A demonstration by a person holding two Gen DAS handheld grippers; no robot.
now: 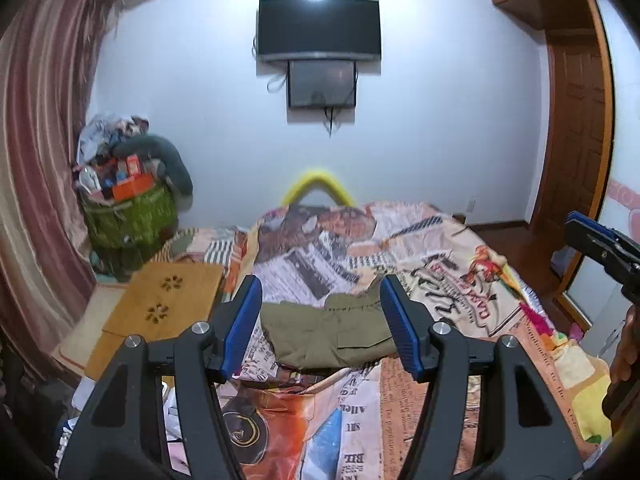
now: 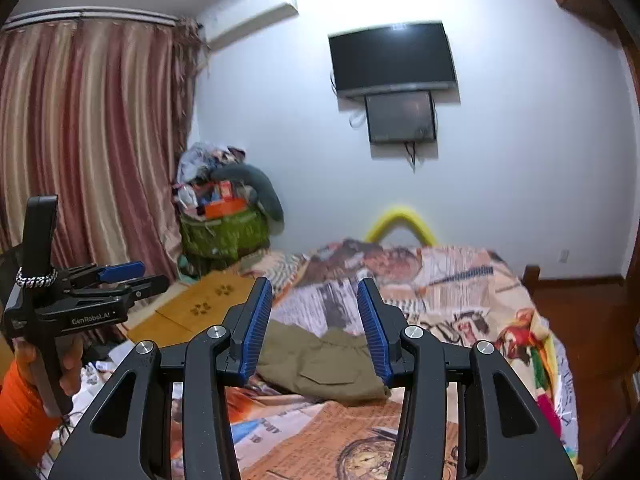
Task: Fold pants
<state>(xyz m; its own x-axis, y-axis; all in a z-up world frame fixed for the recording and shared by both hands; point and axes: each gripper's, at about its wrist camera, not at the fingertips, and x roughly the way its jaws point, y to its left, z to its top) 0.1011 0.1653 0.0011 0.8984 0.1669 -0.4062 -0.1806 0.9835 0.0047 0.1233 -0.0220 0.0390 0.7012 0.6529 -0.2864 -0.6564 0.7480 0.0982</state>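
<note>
- I am looking past my left gripper (image 1: 322,322) at the olive pants (image 1: 332,336), which are lying in a folded bundle on the printed bedspread (image 1: 440,248); the jaws are standing apart with nothing between the pads, and the pants are sitting well beyond them on the bed.
- I am holding my right gripper (image 2: 314,326) parted as well, gripping nothing; in its view the pants (image 2: 320,364) are lying farther off on the bed, framed between the two blue pads.
- In the corner by the striped curtain (image 2: 80,140), a green basket (image 2: 224,236) is overflowing with clothes, boxes and a grey plush item.
- I am counting one pair of pants, two grippers, two dark screens (image 1: 319,28) on the wall stacked one under the other, one basket, one wooden board (image 1: 168,304) beside the bed.
- A hand (image 2: 52,364) in an orange sleeve is gripping the left gripper's handle.
</note>
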